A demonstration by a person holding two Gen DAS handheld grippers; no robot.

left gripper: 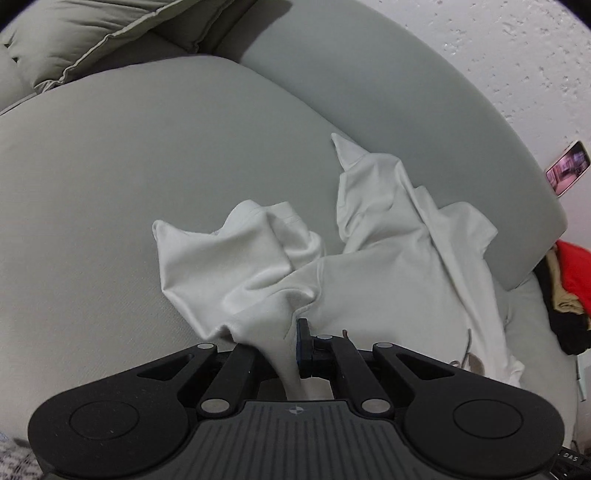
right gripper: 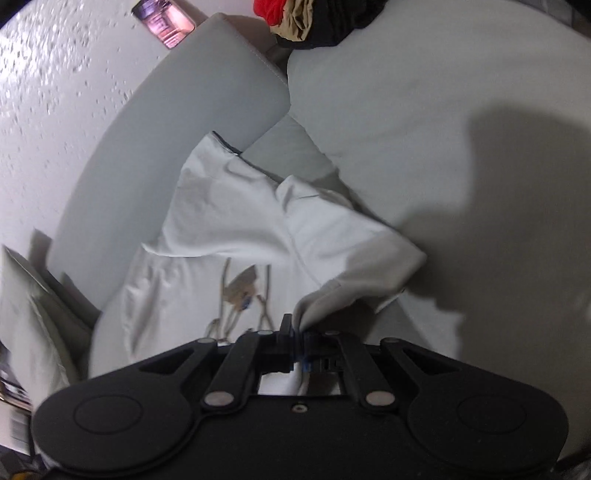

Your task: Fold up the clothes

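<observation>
Both grippers pinch one white shirt on the sofa.

The white shirt [left gripper: 388, 266] lies crumpled on the grey sofa seat [left gripper: 110, 184], with its far part leaning up against the back cushion [left gripper: 388, 92]. The left gripper [left gripper: 280, 350] is closed on a bunched bit of the shirt right at its tip, and most of the cloth spreads away in front of it and off to its right. The right gripper [right gripper: 295, 332] is closed on a corner fold of the same shirt [right gripper: 236, 221], and the cloth runs from it toward the back edge of the sofa. A pile of red and dark clothes [right gripper: 306, 18] sits well apart, at the far end of the sofa. The shirt is not flat, so I think it needs pulling wide between the two grippers.
</observation>
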